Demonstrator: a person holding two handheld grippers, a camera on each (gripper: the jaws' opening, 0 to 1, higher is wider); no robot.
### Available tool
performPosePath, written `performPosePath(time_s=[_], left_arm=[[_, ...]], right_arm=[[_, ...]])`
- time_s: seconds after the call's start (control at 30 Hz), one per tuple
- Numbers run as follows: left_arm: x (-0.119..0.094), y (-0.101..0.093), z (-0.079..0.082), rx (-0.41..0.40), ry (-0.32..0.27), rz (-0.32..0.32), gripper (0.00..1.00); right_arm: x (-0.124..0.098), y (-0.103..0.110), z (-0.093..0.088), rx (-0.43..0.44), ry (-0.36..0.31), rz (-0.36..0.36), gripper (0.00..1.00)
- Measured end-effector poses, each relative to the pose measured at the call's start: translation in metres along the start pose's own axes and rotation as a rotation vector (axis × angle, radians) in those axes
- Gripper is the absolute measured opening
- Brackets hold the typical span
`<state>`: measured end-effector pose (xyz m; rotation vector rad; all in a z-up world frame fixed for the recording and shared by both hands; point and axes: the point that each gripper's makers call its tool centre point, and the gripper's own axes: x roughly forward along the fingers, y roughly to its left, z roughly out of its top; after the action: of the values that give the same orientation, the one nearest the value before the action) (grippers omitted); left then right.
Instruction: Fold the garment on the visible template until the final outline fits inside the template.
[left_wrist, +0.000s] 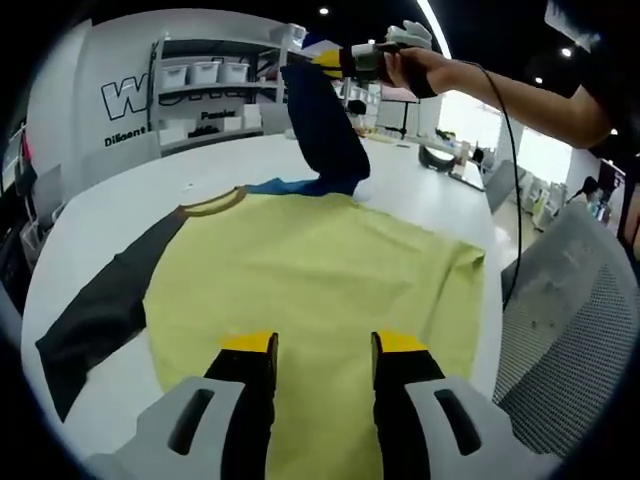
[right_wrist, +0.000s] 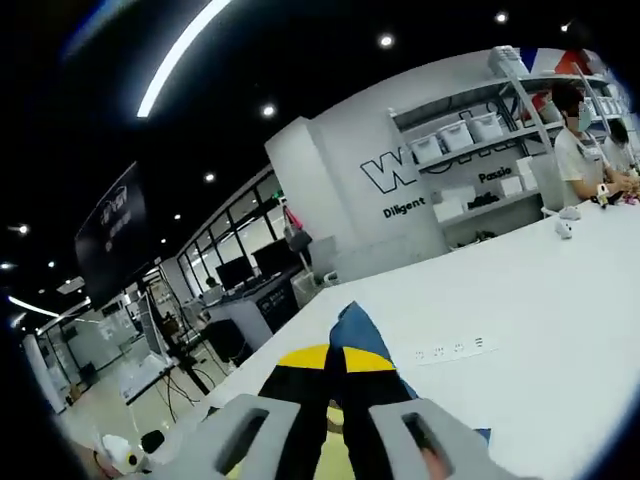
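The sleeve (left_wrist: 325, 125) is being pinched by the right hand-held gripper (right_wrist: 336, 372); the left hand-held gripper (left_wrist: 324, 345) is being held open over the shirt (left_wrist: 320, 270); "Diligent" is lettered on the wall (right_wrist: 405, 209) ahead.

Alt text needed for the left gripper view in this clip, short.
A yellow garment lies spread on a white table, one dark sleeve flat at the left. The right gripper, held in a hand, lifts the other dark sleeve. The open left gripper hovers over the near hem.

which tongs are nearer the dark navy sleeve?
Right. The right tongs are shut on the dark navy sleeve, lifting it above the white table. The left tongs hover open over the yellow shirt body, apart from that sleeve.
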<state>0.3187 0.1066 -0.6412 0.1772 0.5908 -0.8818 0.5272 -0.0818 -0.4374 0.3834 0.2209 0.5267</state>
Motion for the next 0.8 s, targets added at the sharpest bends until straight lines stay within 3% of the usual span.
performPosePath(time_s=[0.23,0.43,0.8], left_arm=[[0.001,-0.002,0.001,0.005,0.001,-0.007,0.32],[-0.001,-0.003,0.002,0.005,-0.004,-0.008,0.32],[-0.003,-0.003,0.005,-0.002,-0.014,-0.007,0.33]], right_arm=[[0.025,0.035,-0.004,0.012,-0.004,0.062,0.0],[0.05,0.062,-0.019,0.011,0.004,0.097,0.0],[0.091,0.092,-0.094,0.073,0.125,0.122,0.0]])
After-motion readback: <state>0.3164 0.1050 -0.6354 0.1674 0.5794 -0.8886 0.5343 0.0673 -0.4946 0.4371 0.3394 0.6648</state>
